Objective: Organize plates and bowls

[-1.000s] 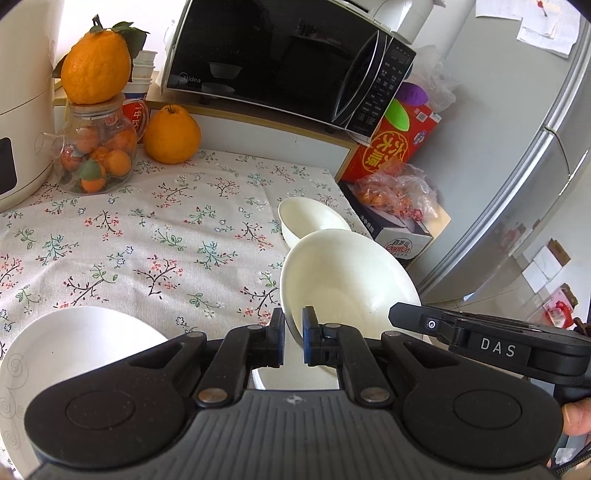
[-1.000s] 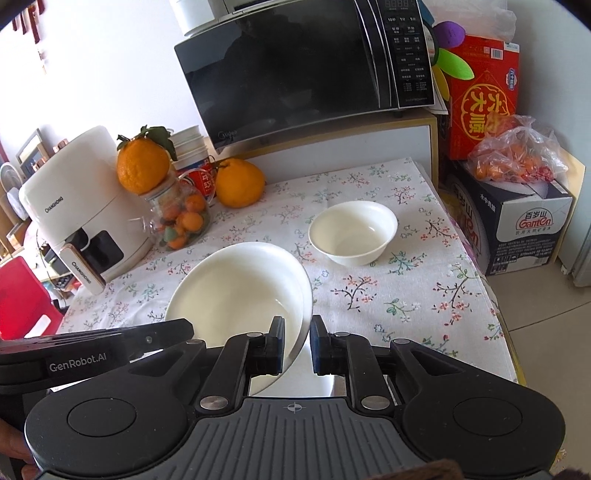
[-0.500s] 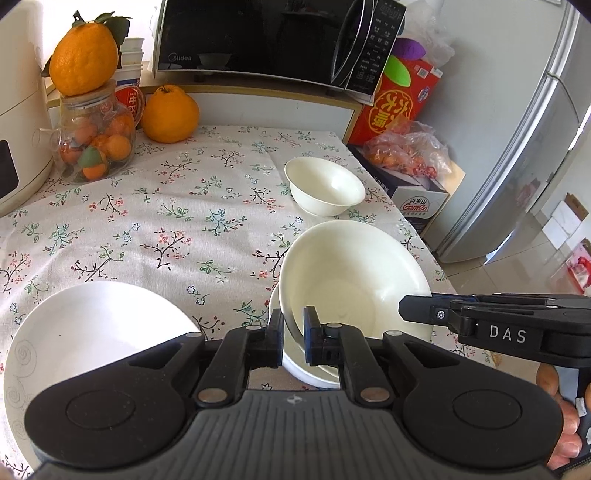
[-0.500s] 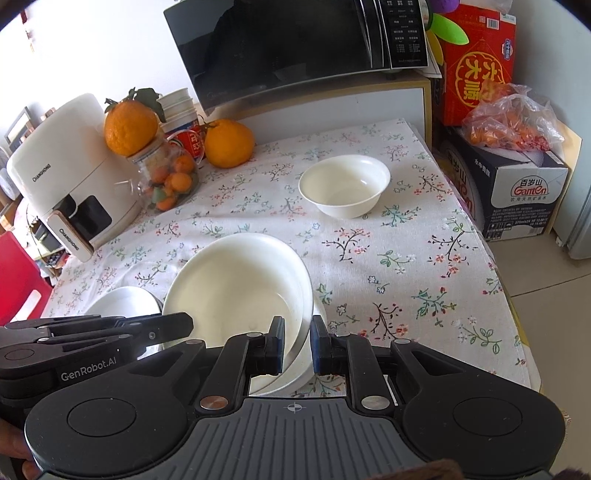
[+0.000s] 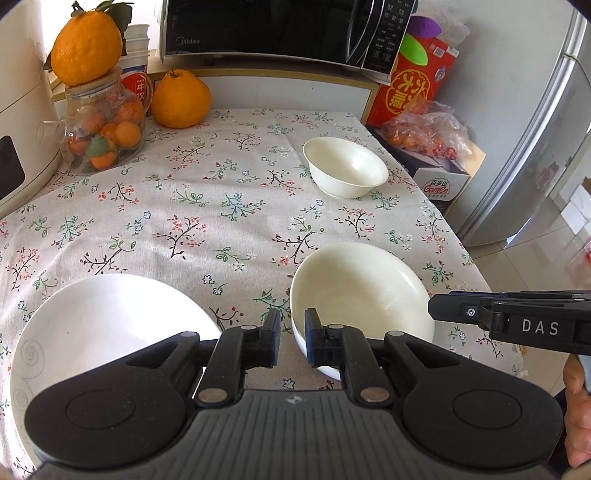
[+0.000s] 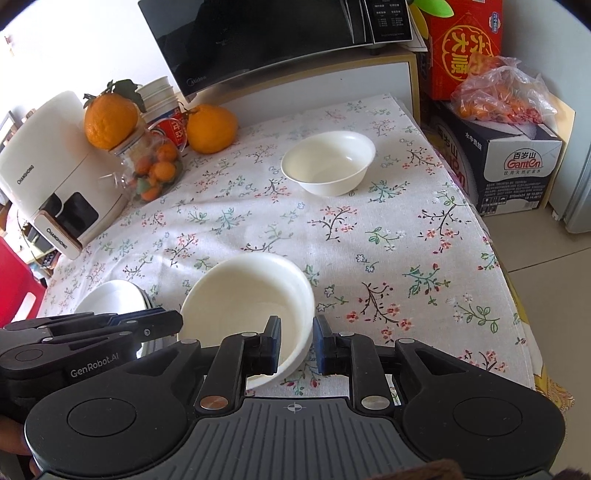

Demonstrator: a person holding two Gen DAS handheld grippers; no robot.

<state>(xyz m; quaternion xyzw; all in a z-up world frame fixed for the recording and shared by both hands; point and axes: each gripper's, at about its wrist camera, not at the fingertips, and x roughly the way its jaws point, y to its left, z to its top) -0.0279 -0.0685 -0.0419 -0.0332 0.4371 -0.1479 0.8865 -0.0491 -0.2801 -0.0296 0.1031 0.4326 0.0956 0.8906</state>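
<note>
A large white bowl [image 5: 360, 291] sits on the floral tablecloth near the front edge; it also shows in the right wrist view [image 6: 251, 295]. My left gripper [image 5: 291, 339] is open, its fingers straddling the bowl's left rim. My right gripper [image 6: 295, 345] is open, its fingers straddling the bowl's right rim. A smaller white bowl [image 5: 345, 171] stands farther back, also in the right wrist view [image 6: 328, 162]. A white plate [image 5: 99, 332] lies at the front left, seen small in the right wrist view [image 6: 110, 299].
A glass jar of small oranges [image 5: 101, 129] with a big orange on top, another orange [image 5: 181, 98], a white appliance [image 6: 55, 177] and a microwave [image 5: 280, 29] stand at the back. Boxes and a bag of fruit [image 6: 502, 99] sit off the table's right edge.
Both grippers lowered the large bowl onto the table near the front edge, then opened and let go of its rim.
</note>
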